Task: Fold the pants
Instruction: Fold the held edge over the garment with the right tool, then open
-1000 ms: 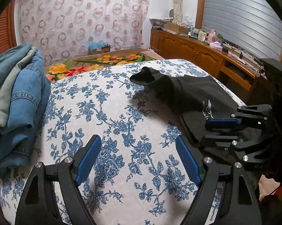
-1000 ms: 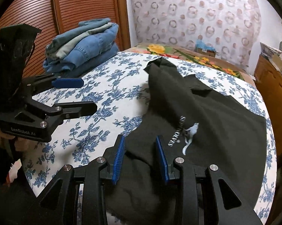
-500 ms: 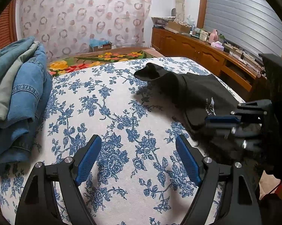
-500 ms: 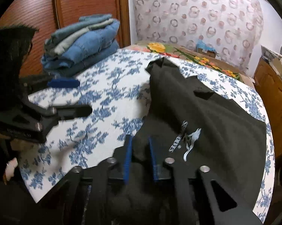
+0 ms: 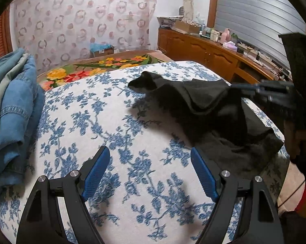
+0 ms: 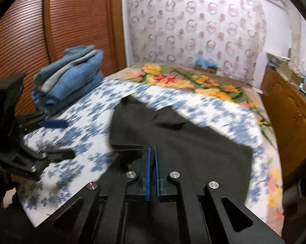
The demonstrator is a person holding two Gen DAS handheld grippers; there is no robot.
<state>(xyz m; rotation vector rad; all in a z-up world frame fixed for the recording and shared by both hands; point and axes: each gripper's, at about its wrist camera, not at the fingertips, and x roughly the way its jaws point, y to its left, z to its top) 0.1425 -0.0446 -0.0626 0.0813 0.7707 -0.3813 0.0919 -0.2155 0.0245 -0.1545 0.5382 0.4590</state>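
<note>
Black pants [image 5: 210,109] lie on the blue-flowered bedspread [image 5: 104,118], on its right side. My right gripper [image 6: 152,152] is shut on the near edge of the pants [image 6: 181,142] and holds it lifted, so the cloth hangs folded over itself. In the left wrist view it shows blurred at the right [image 5: 260,89], above the bed. My left gripper [image 5: 150,162] is open and empty, low over the bedspread left of the pants. It also shows in the right wrist view [image 6: 51,138].
A stack of folded blue jeans [image 5: 12,105] sits at the bed's left edge, also in the right wrist view [image 6: 69,81]. A wooden sideboard [image 5: 214,55] with clutter runs along the right. A slatted wooden wardrobe door [image 6: 57,30] stands behind the jeans.
My right gripper has shut on the near edge of the pants and lifted it up and away from me. My left gripper stays open over the bedspread.
</note>
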